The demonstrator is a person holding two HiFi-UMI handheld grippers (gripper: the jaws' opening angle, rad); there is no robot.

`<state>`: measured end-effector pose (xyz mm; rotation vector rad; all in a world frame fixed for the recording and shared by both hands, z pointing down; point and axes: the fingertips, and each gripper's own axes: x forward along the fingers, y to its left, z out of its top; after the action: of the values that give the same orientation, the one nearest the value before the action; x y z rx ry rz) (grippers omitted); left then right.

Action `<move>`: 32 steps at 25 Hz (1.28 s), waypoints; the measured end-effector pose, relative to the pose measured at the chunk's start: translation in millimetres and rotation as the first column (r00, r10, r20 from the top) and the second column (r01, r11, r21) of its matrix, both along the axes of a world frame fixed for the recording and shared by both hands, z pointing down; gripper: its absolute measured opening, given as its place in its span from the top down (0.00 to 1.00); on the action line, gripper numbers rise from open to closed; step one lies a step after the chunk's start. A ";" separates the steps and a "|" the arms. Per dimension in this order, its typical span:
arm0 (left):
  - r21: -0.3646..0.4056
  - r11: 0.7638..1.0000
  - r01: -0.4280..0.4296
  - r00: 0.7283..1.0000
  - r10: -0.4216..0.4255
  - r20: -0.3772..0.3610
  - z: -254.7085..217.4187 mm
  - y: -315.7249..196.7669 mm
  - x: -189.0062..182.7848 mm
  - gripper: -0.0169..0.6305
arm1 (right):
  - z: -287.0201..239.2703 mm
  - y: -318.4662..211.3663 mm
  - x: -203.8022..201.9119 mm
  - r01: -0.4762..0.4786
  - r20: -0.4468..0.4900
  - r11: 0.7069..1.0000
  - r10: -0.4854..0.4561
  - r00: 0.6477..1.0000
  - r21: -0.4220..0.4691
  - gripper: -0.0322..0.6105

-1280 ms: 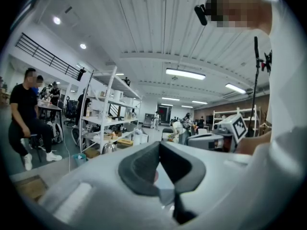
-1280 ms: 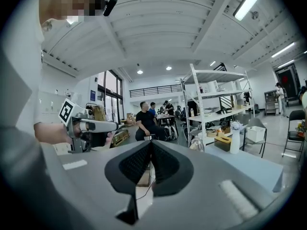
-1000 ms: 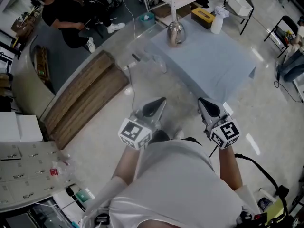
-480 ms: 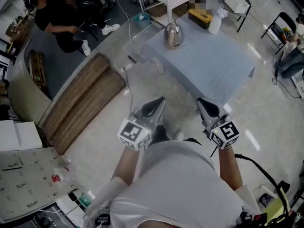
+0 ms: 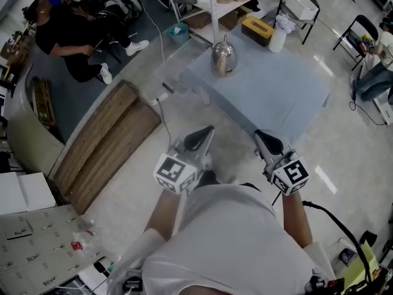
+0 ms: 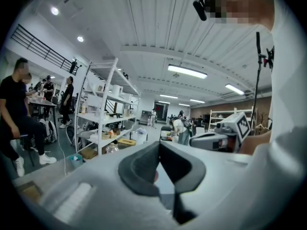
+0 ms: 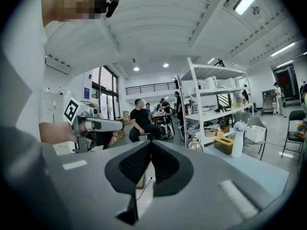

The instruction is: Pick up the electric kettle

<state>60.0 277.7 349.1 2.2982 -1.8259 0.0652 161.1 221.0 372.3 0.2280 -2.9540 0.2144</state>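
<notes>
Glossy pale workshop floor fills the head view, with a bench point(image 5: 282, 94) draped in grey-blue cloth standing ahead of the person. On the bench's far left corner stands the electric kettle point(image 5: 223, 57), a shiny metal vessel, upright and well apart from both grippers; the right gripper view shows it point(image 7: 194, 145) in front of a white shelving rack point(image 7: 201, 104). A yellow tissue box point(image 5: 258, 29) and a white vase point(image 5: 279, 39) sit near the bench's far edge. The left gripper point(image 5: 199, 137) and the right gripper point(image 5: 268, 141) are held side by side close to the person's body, short of the near edge of the bench, each pointing toward it. Each gripper view shows its dark fingers point(image 6: 139, 169) point(image 7: 136, 164) brought together at the tips, with nothing clamped between them. To the left lie wooden boards point(image 5: 104, 134), and beyond them a seated person in black point(image 5: 64, 39).
</notes>
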 end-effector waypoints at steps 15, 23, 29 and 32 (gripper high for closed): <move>-0.002 0.989 -0.150 0.989 0.150 0.003 -3.3 -50.4 -92.5 0.97 | -6.7 -38.3 -96.1 -0.072 -0.010 0.997 0.072 0.997 -0.001 0.94; -0.011 0.975 -0.221 0.975 0.221 0.018 5.4 -66.6 -139.0 0.97 | -3.6 -57.0 -144.6 -0.106 -0.003 0.994 0.106 0.994 0.011 0.94; -0.012 0.974 -0.225 0.974 0.225 0.018 5.9 -76.7 -164.3 0.97 | -4.8 -65.8 -163.6 -0.121 -0.010 0.993 0.121 0.993 0.008 0.94; -0.003 0.975 -0.222 0.975 0.222 0.002 8.1 -81.8 -169.9 0.97 | -2.9 -71.9 -169.1 -0.120 -0.018 0.993 0.120 0.993 0.007 0.94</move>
<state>-109.9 195.9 357.1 2.4914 -1.5600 0.1033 -8.0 149.1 369.4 0.4073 -2.9256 0.2172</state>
